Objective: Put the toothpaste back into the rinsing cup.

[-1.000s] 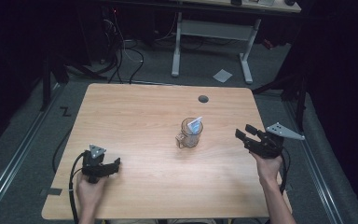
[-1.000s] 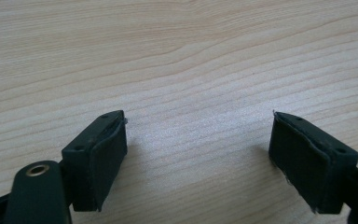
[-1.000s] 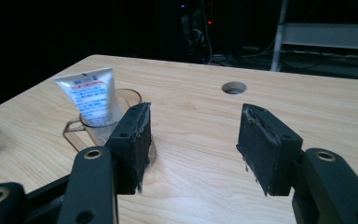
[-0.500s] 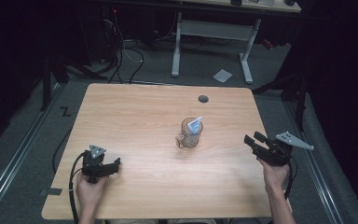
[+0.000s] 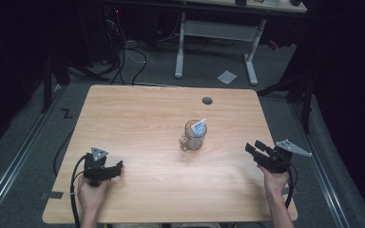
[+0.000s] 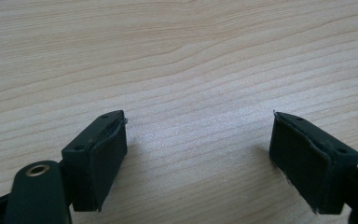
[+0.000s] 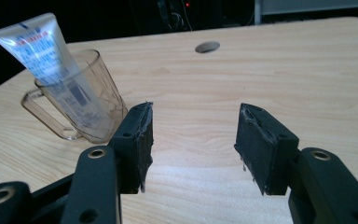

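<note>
A clear plastic mug (image 5: 192, 139) stands right of the table's middle, with a white and blue tube (image 5: 199, 127) leaning inside it. In the right gripper view the mug (image 7: 91, 116) and its tube (image 7: 37, 44) sit ahead and to the left of the jaws. My right gripper (image 5: 253, 150) is held low near the table's right edge, pointing left toward the mug; it is open (image 7: 193, 140) with nothing between the pads. My left gripper (image 5: 119, 167) rests at the near left of the table, open (image 6: 198, 149) over bare wood.
The wooden table (image 5: 138, 114) has a round cable hole (image 5: 207, 100) near its far edge. Beyond it stands a white desk frame (image 5: 216, 33), with a sheet of paper (image 5: 227, 76) and cables on the dark floor.
My right gripper has sunk toward the table and drifted a little nearer the front edge. The left gripper, the mug and the tube have stayed put.
</note>
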A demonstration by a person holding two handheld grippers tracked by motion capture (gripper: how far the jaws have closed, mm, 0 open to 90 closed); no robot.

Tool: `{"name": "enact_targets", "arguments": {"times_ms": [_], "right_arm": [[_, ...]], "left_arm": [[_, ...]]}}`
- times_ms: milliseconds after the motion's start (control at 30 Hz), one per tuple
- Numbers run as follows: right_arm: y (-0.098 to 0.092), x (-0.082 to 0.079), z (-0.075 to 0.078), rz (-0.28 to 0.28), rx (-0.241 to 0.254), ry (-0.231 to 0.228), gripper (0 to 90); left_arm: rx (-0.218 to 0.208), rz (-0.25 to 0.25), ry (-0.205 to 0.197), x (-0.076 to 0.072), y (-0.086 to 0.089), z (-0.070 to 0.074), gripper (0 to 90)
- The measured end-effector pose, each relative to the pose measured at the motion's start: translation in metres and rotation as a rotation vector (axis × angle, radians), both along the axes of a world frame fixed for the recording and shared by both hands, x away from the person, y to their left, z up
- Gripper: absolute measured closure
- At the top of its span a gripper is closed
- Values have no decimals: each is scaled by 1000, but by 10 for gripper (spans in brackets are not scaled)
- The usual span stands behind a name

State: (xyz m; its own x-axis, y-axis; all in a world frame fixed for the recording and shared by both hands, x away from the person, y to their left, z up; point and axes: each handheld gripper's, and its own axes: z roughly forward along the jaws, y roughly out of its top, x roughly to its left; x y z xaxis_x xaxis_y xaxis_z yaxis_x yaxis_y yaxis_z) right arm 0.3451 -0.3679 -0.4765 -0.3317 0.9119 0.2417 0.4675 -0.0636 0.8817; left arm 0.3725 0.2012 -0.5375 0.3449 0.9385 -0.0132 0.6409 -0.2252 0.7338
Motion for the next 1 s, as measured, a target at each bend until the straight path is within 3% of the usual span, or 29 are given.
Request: {"name": "enact_targets", "arguments": {"times_ms": [167, 233, 333, 533, 633, 767, 833, 867, 933, 1000], "right_arm": [[6, 4, -9, 19, 11, 32, 459], [14, 7, -14, 38, -22, 46, 459], [19, 10, -17, 47, -11, 59, 459], [37, 20, -28, 67, -66, 96, 454], [46, 24, -34, 67, -129, 108, 453], [48, 28, -38, 53, -159, 124, 450], [50, 29, -39, 27, -240, 121, 447], [50, 29, -39, 27, -240, 121, 447], [51, 31, -42, 10, -297, 133, 441], [50, 31, -44, 0, -309, 144, 439]], "left_arm": [[0, 0, 0, 0, 0, 0, 193], [1, 0, 0, 0, 0, 0, 193], [1, 0, 0, 0, 0, 0, 193], [1, 0, 0, 0, 0, 0, 193], [1, 0, 0, 0, 0, 0, 193], [2, 0, 0, 0, 0, 0, 193], [2, 0, 0, 0, 0, 0, 194], [2, 0, 0, 0, 0, 0, 193], [2, 0, 0, 0, 0, 0, 193], [2, 0, 0, 0, 0, 0, 193]]}}
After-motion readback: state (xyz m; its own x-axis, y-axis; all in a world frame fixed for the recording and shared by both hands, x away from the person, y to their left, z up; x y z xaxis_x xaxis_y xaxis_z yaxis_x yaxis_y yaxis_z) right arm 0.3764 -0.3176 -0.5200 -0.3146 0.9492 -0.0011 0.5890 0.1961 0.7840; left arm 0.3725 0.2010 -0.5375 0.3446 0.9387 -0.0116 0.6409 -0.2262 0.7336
